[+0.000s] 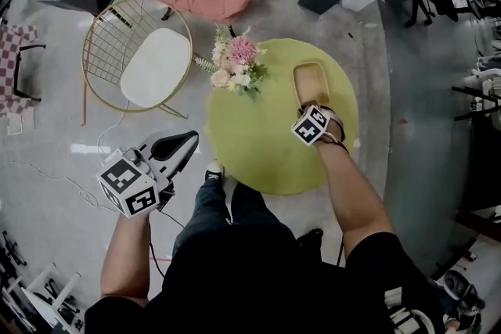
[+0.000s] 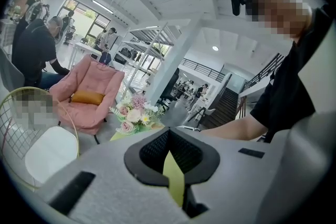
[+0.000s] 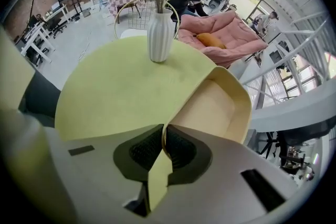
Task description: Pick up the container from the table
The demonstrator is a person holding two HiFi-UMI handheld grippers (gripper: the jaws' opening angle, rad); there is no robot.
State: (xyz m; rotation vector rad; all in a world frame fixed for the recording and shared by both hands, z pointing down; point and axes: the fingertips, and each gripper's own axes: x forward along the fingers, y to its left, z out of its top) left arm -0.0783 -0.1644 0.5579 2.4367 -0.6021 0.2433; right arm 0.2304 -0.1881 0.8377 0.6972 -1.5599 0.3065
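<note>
**Rim pinched, lift to come**

The round green table (image 1: 258, 160) fills the middle of the floor in front of the person, and everything here is best placed from it. On its right-hand part, toward the far edge, lies the container (image 1: 311, 80), a shallow tan tray with a thin cream wall. A vase of flowers (image 1: 235, 68) stands at the table's far left edge, well apart from the tray.

The right gripper (image 3: 163, 140) points steeply down over the table's right side. Its jaws are drawn narrow and clamp the near wall of the container, with the thin rim caught between the two dark pads. The left gripper (image 2: 169, 132) hangs off the table's left side, near its edge, with its jaws together and nothing in them — it takes no part for now.

To my eye the grasp is made and the raising is the step in hand. I cannot tell whether the base is off the tabletop. A one-sided pinch on a thin wall will let the far end droop, so the next move calls for a slow, straight rise with firm pressure — kept away from the vase.
</note>
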